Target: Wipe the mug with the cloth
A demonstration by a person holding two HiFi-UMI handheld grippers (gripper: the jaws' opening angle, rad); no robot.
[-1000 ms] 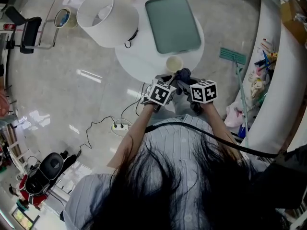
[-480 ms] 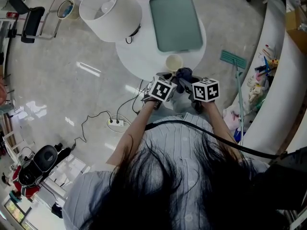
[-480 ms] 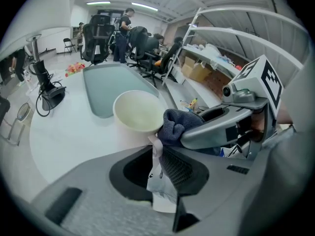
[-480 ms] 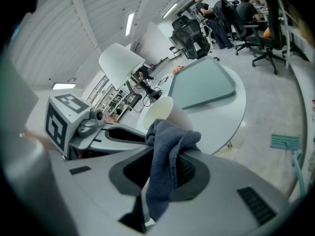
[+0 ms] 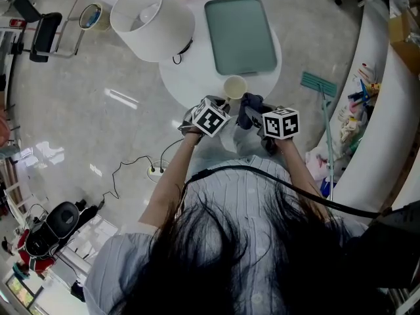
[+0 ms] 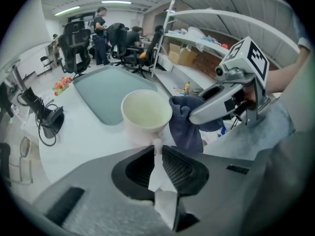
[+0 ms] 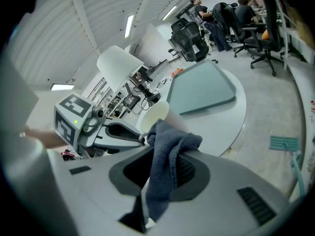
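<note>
The mug [image 6: 146,111], held by its handle in the left gripper [image 6: 157,150], looks like glazed ceramic: cream, smooth, with a soft shine. The cloth [image 7: 160,181] between the jaws of the right gripper [image 7: 167,151] is dark blue, thick and fluffy, fully matt. Both grippers have bodies of grey matt plastic with a fine grain, and their inner pads [image 6: 177,166] are black and ribbed. Under the mug the table [image 6: 74,132] is white, smooth and a little glossy. Beyond the mug the tray [image 6: 106,90] is grey-green and matt.

The left gripper [image 6: 156,147] has shifted leftward, away from the cloth [image 6: 189,122].
</note>
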